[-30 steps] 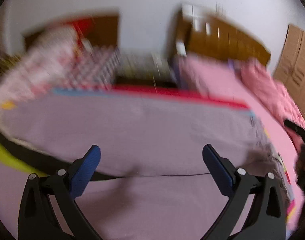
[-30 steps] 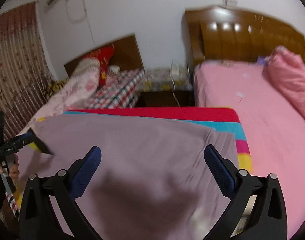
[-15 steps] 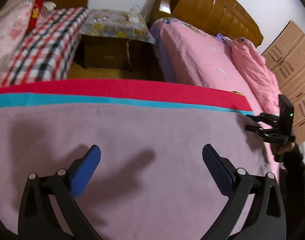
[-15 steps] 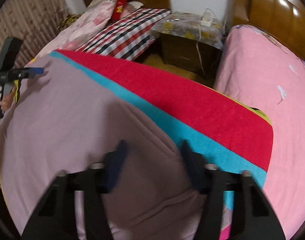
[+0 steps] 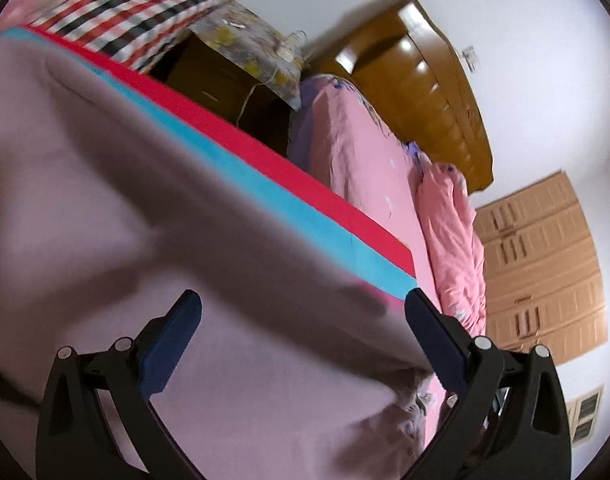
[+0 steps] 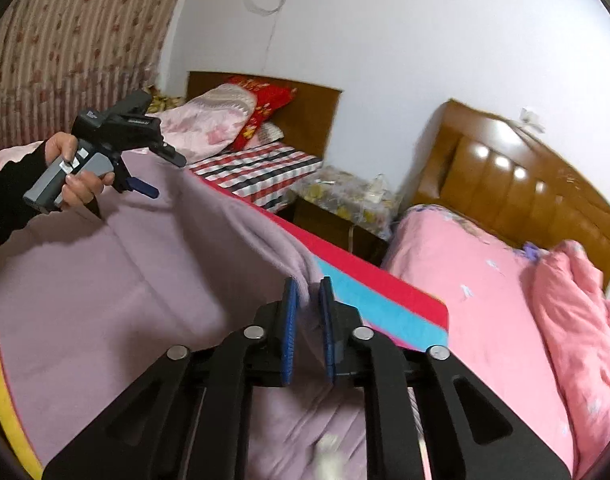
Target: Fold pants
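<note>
Right gripper (image 6: 307, 304) pinching a raised ridge of the mauve pants (image 6: 105, 300), blue pads pressed onto the fabric; pants spread over the striped blanket (image 6: 385, 300). Left gripper (image 5: 303, 320) spread wide, hovering tilted above the cloth, gripped in a black-sleeved hand (image 6: 75, 178). Near hem blurred, left edge cut off

The right black two-finger gripper with blue pads (image 6: 307, 326) is clamped tight, mauve fleece fabric (image 6: 105, 300) pinched between its fingers. The left black gripper (image 5: 303, 334) is held wide open by a black-sleeved hand (image 6: 75, 176), nothing between its fingers.
</note>
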A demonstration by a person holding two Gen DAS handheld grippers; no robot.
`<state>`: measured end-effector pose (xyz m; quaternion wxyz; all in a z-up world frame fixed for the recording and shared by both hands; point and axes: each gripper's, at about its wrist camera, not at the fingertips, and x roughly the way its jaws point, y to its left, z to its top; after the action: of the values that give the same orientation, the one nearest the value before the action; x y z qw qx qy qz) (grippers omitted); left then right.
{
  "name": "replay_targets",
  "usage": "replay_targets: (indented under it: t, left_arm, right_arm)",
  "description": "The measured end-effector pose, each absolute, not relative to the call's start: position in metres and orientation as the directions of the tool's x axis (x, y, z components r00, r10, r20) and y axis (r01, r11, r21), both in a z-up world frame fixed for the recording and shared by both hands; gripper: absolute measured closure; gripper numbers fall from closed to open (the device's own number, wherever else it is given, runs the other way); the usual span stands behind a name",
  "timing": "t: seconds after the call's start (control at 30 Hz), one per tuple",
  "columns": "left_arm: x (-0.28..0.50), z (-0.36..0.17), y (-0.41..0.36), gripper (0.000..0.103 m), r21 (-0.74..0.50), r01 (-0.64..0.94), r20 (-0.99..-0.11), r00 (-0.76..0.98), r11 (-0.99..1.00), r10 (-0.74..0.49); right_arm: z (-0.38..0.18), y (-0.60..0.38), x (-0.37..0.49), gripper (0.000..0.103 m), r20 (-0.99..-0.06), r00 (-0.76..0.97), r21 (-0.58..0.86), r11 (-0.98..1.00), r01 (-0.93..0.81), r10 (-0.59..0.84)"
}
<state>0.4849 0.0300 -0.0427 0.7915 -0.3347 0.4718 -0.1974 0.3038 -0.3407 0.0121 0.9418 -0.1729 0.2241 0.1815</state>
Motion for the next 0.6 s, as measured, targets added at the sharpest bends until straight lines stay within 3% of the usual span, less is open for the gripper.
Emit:
replay_targets:
  t: [0.17,0.27,0.3,0.33,0.37,0.4,0.43,0.5,0.6]
  left_arm:
    - [0.435,-0.039,0.045,0.002,-0.690,-0.030,-0.637,0.500,0.723,-0.587]
    - [0.409,-0.048,0.052,0.002,-0.646,-0.087,-0.683,0.509,0.759,-0.523]
    - [0.396,-0.051,0.055,0.002,-0.668,-0.097,-0.670,0.510,0.738,-0.540]
    - [0.385,-0.054,0.059,0.002,-0.678,-0.101,-0.662,0.514,0.728,-0.546]
    - [0.372,-0.056,0.061,0.002,-0.686,-0.107,-0.655,0.523,0.720,-0.545]
    - [0.362,-0.059,0.064,0.002,-0.687,-0.110,-0.652,0.531,0.718,-0.542]
    - [0.346,-0.061,0.065,0.002,-0.687,-0.106,-0.647,0.542,0.719,-0.537]
    - [0.325,-0.063,0.065,0.002,-0.667,-0.093,-0.651,0.555,0.739,-0.517]
    - [0.299,-0.066,0.064,0.002,-0.579,-0.066,-0.690,0.570,0.813,-0.445]
  right_arm:
    - [0.007,-0.353,0.233,0.102,-0.423,0.881,-0.143,0.944,-0.296,0.212]
    - [-0.014,-0.349,0.216,0.100,-0.526,0.816,-0.012,0.958,-0.288,0.239]
    - [-0.021,-0.345,0.211,0.092,-0.547,0.803,0.019,0.963,-0.269,0.235]
    - [-0.027,-0.340,0.211,0.082,-0.564,0.786,0.074,0.963,-0.257,0.253]
    - [-0.031,-0.336,0.210,0.062,-0.581,0.766,0.127,0.960,-0.250,0.276]
    - [-0.037,-0.331,0.216,0.004,-0.595,0.745,0.191,0.954,-0.232,0.301]
    - [-0.039,-0.324,0.217,0.010,-0.583,0.753,0.224,0.951,-0.213,0.306]
    - [-0.043,-0.314,0.220,0.011,-0.531,0.760,0.335,0.917,-0.217,0.374]
    - [-0.052,-0.306,0.255,0.021,-0.527,0.735,0.486,0.861,-0.152,0.427]
